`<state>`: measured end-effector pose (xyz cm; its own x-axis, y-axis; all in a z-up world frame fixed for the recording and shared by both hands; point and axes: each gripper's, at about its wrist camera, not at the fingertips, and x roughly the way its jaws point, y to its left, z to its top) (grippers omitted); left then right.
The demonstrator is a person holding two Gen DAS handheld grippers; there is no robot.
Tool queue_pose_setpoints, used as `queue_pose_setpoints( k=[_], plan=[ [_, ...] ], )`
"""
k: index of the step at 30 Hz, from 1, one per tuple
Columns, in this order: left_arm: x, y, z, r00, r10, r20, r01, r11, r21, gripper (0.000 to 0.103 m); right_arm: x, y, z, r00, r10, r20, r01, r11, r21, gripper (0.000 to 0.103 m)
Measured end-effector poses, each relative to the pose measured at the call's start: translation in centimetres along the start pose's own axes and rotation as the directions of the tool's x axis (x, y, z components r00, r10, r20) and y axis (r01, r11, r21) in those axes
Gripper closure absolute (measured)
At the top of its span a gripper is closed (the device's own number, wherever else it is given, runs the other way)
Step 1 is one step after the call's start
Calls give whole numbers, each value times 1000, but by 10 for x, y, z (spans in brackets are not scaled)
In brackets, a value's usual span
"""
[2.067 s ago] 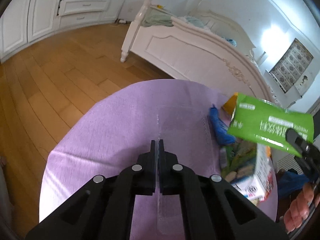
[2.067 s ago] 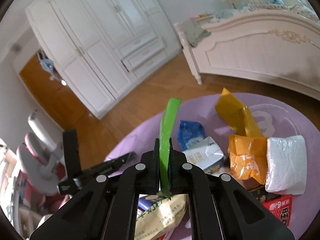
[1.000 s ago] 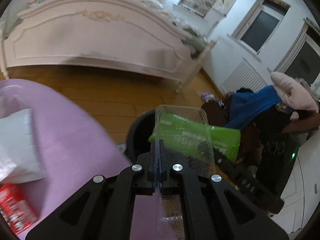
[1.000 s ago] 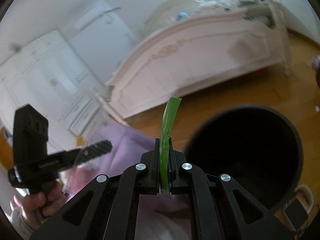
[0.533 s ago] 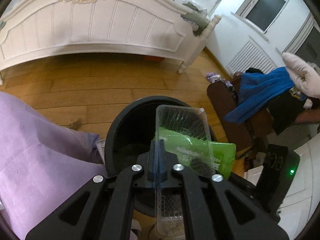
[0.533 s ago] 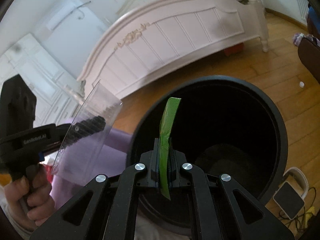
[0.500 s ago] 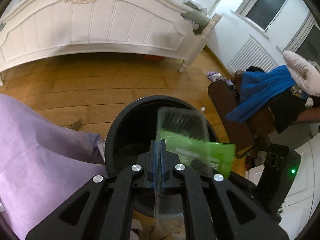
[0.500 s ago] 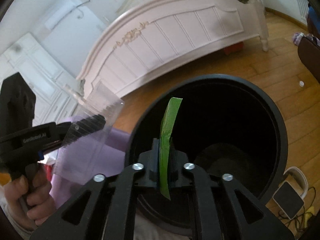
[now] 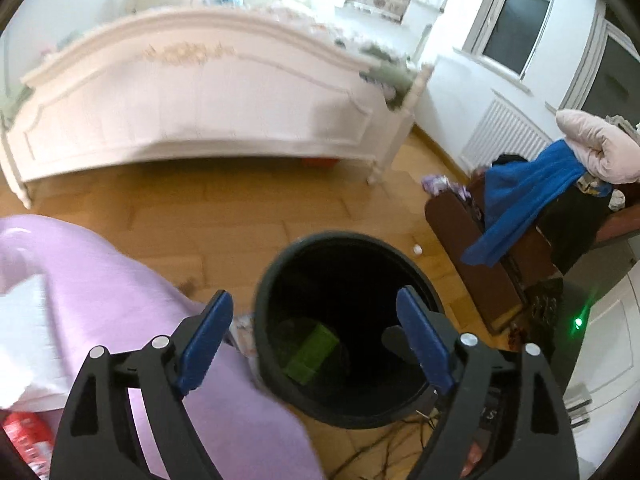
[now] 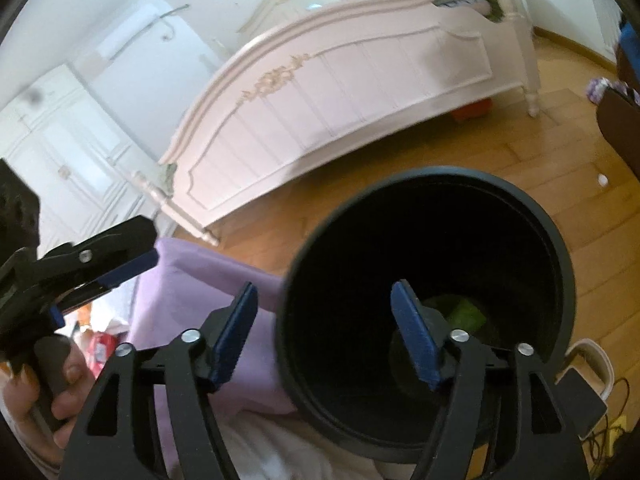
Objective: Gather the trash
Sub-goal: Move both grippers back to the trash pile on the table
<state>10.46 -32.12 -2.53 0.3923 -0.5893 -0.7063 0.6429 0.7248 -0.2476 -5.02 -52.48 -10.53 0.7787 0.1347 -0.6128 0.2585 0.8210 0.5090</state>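
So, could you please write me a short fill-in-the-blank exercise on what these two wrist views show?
1. The green packet lies inside the black ____.
2. The left tongs and the right tongs both stand ____, with nothing between them.
3. The cloth beside the bin is ____ in colour.

Missing words: bin; open; purple

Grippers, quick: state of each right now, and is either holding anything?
Left gripper: open, empty, jaws just opened above the black bin.
Right gripper: open, empty, jaws just opened; green packet lies in the bin.
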Motion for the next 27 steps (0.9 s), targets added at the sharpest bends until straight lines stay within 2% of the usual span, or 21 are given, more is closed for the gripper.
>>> queue_pose_setpoints(
  k=[6, 10, 15, 17, 20, 23, 25, 27],
  plan=[
    [-59, 35, -14, 995, 68, 73, -65, 997, -36, 19, 6, 64, 5, 997, 75, -25, -77, 990, -116, 27],
    [-105, 73, -26, 982, 149, 117, -139, 986, -94, 19, 17, 123, 6, 986, 149, -79, -163, 963, -214, 21],
    [-164, 132, -47, 944, 297, 145, -272, 947, -170, 19, 41, 187, 3, 955, 230, -185, -274, 924, -268, 12],
    [-187, 162, -58, 920, 368, 138, -339, 920, -197, 19, 55, 210, 1, 934, 260, -244, -322, 910, -263, 11],
    [-202, 195, -69, 899, 426, 97, -400, 892, -212, 19, 77, 240, 2, 919, 250, -305, -336, 902, -272, 8],
    [-205, 221, -78, 896, 441, 47, -425, 884, -196, 19, 100, 260, -1, 918, 190, -349, -303, 904, -302, 8],
    [-200, 233, -83, 903, 428, 14, -419, 890, -177, 19, 117, 270, -2, 914, 139, -381, -274, 905, -325, 8],
    [-196, 245, -87, 918, 396, -2, -391, 905, -169, 19, 131, 279, -4, 905, 108, -411, -260, 906, -334, 8]
  ],
)
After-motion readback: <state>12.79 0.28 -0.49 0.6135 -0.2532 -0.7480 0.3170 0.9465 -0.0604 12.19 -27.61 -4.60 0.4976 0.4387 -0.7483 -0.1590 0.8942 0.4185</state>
